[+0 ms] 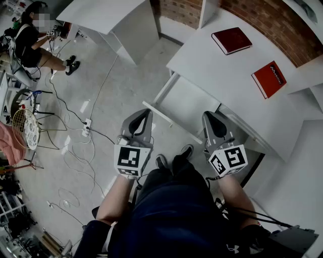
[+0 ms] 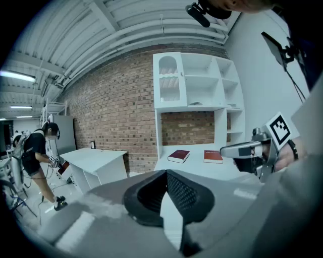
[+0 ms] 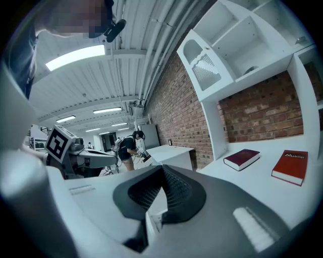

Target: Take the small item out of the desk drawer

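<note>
The white desk (image 1: pixel 222 70) stands ahead to the right, with a white flat panel (image 1: pixel 189 103) lower down under its front edge; I cannot tell whether this is the drawer. No small item shows in any view. My left gripper (image 1: pixel 144 116) is held over the floor left of the desk, shut and empty, its jaws (image 2: pixel 165 174) meeting at the tips. My right gripper (image 1: pixel 209 117) hovers beside the panel's near end, jaws (image 3: pixel 162 169) also together with nothing between them. Each gripper shows in the other's view: the right gripper (image 2: pixel 252 150) and the left gripper (image 3: pixel 81 157).
A dark red book (image 1: pixel 231 40) and a red book (image 1: pixel 268 79) lie on the desk, below a white shelf unit (image 2: pixel 197 85). A second white desk (image 1: pixel 111 15) stands at the back. A person (image 1: pixel 35 43) sits far left. Cables and a power strip (image 1: pixel 87 126) cross the floor near a fan (image 1: pixel 25 128).
</note>
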Demonstrator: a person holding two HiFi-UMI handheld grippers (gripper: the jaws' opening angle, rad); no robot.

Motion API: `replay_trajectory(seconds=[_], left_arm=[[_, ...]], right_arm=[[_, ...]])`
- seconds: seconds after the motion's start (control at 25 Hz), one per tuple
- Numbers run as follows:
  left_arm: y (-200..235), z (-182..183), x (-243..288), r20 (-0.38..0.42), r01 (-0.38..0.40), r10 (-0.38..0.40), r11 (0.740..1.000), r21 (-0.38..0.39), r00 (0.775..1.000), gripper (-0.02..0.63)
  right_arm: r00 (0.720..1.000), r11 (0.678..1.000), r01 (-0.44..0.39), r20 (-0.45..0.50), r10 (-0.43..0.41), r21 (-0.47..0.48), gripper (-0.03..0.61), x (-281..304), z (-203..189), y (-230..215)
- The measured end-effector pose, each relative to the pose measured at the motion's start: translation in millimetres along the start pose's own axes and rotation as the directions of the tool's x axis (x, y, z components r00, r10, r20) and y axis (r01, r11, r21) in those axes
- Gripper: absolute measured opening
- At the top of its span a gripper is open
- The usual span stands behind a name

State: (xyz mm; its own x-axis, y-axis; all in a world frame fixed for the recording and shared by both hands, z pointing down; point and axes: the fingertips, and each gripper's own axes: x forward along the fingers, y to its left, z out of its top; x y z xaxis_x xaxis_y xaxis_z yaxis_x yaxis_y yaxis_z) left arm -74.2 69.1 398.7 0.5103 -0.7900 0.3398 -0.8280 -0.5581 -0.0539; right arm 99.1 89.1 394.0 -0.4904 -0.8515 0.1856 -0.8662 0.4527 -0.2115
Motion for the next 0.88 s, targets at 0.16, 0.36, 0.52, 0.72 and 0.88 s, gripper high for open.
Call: replay_trajectory(seconds=[0.16,0.36,0.52,0.72,0.88], left_arm=[[6.1,-19.6,-29.7,0.017,0.011,-0.01,1.0,-0.019,1.0,0.003],[20.1,-37.7,-78.6,0.045,0.011,-0.01,0.999,-0.033,0.999,0.003],[32.8,-53.1,-113.3,0.067,0.008,-0.005,0.998,-0.055,0.998,0.003],[48.8,-57.6,-137.9,0.093,0.005,0.004,0.996,-0.087,0.996,0.003],[53.3,-44.6,-146.8,0.123,0.014,-0.005,0.998,-0.067,0.992,0.003]], right_arm=[[1.0,1.0,0.005,-0.031,-0.005,0.003,0.002,-4.6,-23.5,39.6],[0.999,0.999,0.019,-0.045,-0.021,-0.039,0.002,-19.1,-33.9,90.4],[0.998,0.997,0.035,-0.042,-0.038,-0.066,0.002,-30.0,-38.4,123.8],[0.998,0.997,0.035,-0.045,-0.038,-0.068,0.002,-33.8,-40.4,153.9],[0.998,0.996,0.06,-0.006,-0.06,-0.073,0.003,-33.6,-27.6,161.2]])
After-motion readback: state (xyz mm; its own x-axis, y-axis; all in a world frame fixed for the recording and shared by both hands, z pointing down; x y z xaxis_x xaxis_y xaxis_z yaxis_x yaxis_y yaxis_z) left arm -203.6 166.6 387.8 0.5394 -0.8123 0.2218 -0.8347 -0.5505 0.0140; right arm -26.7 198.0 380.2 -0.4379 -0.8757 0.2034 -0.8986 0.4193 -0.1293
